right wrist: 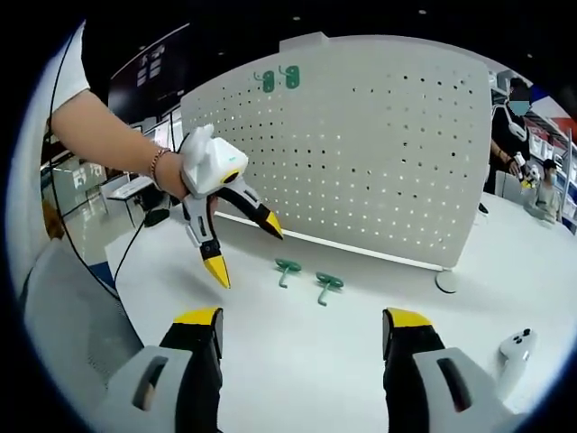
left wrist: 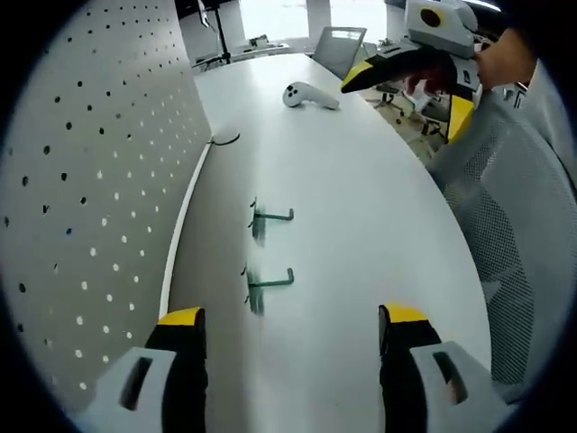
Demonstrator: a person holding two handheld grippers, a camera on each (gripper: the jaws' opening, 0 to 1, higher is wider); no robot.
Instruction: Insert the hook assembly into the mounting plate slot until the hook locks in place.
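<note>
Both tongs gape apart, holding nothing.
Left tongs (right wrist: 242, 245) and right tongs (right wrist: 302, 347) hover above the white table (right wrist: 297, 379); two green hooks (right wrist: 308, 278) lie near its pegboard (right wrist: 361, 153) edge.

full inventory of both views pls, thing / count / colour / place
hooks: 2, green, loose on the table in front of the pegboard
mounted hooks: 2, green, top left of the pegboard
pegboard: 1, white, upright along the table's far edge
controller: 1, white, on the table to the right
table: 1, white
chair: 1, grey mesh, beside the table
left hand-held gripper: yellow-tipped, open, above the table left of the hooks
right hand-held gripper: yellow-tipped, open, empty
</note>
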